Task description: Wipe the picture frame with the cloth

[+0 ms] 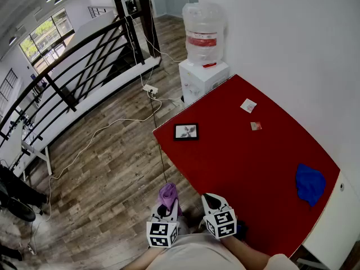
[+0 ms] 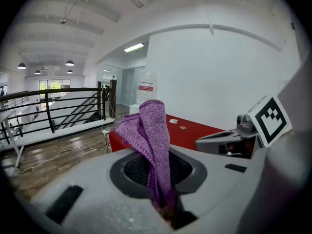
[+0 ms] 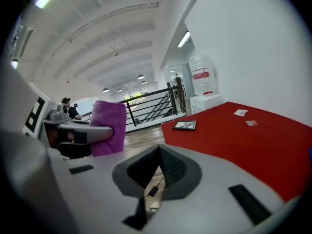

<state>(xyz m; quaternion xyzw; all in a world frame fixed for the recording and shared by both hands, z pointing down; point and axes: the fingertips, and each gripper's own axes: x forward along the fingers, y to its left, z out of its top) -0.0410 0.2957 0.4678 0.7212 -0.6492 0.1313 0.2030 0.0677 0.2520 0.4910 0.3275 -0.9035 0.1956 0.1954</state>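
A small black picture frame [image 1: 185, 131] lies flat near the far left corner of the red table [image 1: 247, 167]; it also shows in the right gripper view [image 3: 185, 125]. My left gripper [image 1: 167, 203] is shut on a purple cloth [image 1: 167, 194], held off the table's near left edge. The cloth [image 2: 151, 130] sticks up in a bunch from between the jaws of the left gripper [image 2: 156, 173]. My right gripper [image 1: 211, 200] hovers beside it at the table's near edge. The jaws of the right gripper [image 3: 159, 150] are shut with nothing between them, and the purple cloth [image 3: 107, 126] shows to their left.
A blue cloth [image 1: 310, 183] lies at the table's right end. Two small cards [image 1: 248, 105] [image 1: 256, 126] lie toward the far side. A water dispenser [image 1: 203, 55] stands beyond the table against the white wall. Cables [image 1: 107, 129] run over the wooden floor by a black railing [image 1: 84, 66].
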